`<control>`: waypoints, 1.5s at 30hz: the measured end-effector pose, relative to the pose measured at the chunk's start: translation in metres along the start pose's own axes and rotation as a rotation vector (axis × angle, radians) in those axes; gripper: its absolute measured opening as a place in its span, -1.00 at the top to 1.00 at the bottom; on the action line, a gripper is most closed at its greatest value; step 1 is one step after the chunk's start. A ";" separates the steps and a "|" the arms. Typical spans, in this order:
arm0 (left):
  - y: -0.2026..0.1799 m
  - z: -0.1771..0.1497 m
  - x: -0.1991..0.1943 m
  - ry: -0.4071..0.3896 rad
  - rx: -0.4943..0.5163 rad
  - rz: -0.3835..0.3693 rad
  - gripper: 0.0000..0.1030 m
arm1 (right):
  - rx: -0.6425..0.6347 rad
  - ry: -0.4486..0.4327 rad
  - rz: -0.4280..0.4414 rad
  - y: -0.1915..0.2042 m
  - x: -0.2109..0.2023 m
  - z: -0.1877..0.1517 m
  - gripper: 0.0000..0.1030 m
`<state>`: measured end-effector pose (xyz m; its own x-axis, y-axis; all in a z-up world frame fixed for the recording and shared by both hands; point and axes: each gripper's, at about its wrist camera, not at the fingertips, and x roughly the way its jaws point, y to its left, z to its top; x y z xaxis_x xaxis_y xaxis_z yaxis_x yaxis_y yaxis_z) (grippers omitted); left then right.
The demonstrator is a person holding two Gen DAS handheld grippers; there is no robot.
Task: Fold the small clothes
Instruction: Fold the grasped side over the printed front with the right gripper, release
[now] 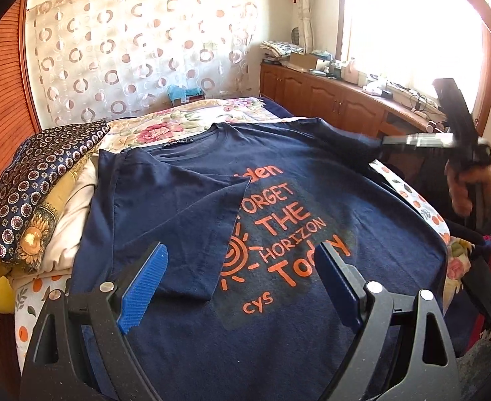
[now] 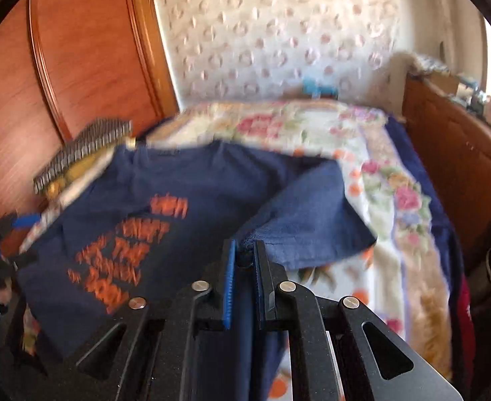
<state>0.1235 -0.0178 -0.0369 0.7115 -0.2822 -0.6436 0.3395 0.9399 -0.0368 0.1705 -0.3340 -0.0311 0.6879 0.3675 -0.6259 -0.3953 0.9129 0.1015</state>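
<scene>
A navy T-shirt [image 1: 312, 300] with an orange print lies face up across the bed, its left sleeve [image 1: 178, 200] folded in over the chest. My left gripper [image 1: 242, 284] hovers above the shirt's lower front, open, nothing between its blue pads [image 1: 145, 287]. At the shirt's right side my right gripper [image 1: 387, 142], blurred and held by a hand [image 1: 469, 190], pinches the other sleeve. In the right wrist view the right gripper [image 2: 245, 250] is shut on that sleeve [image 2: 305, 214], which is raised off the blanket, the T-shirt [image 2: 178, 180] lying beyond it.
A pile of folded patterned bedding [image 1: 44, 180] borders the shirt on the left. A floral blanket [image 1: 165, 130] covers the bed behind the collar. A wooden cabinet [image 1: 329, 100] with clutter runs along the right under the window. A wooden wardrobe [image 2: 88, 53] stands at the left.
</scene>
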 end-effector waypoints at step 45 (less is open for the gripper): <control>0.022 -0.018 0.002 -0.009 -0.101 0.000 -0.75 | -0.181 -0.057 0.046 0.101 0.068 0.130 0.96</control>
<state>0.1213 0.0056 -0.0525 0.7175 -0.2832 -0.6364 0.2759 0.9544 -0.1138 0.2560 -0.1936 0.0370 0.6979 0.4228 -0.5781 -0.5270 0.8497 -0.0149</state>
